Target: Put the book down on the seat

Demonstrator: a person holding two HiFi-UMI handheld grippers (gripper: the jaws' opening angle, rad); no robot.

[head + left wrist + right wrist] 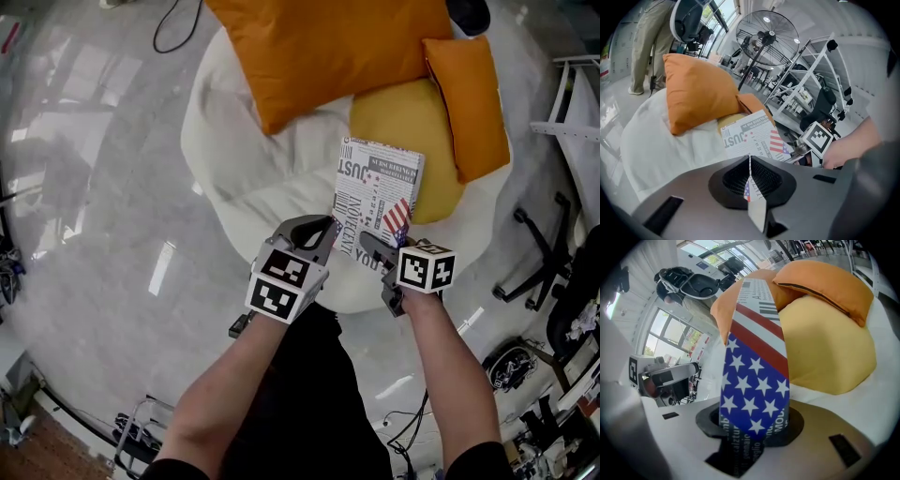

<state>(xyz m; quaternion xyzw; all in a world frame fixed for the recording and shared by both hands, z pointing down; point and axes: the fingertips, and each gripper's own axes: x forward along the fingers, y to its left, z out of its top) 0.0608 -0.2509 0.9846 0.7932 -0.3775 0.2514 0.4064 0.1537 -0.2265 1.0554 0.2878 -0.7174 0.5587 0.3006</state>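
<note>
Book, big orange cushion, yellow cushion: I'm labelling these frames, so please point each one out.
book (375,187), head view, middle of printed cover
big orange cushion (328,52), head view, middle of fabric
yellow cushion (405,117), head view, bare top

Book over white round seat

Both bare forearms reach out and down in front of the person, side by side, the left forearm angled slightly inward toward the right forearm. Each gripper tips steeply downward. The left gripper has its jaws pinched on a thin edge of the book. The right gripper clamps the book's near corner, its jaws held partly apart by the thickness.
</note>
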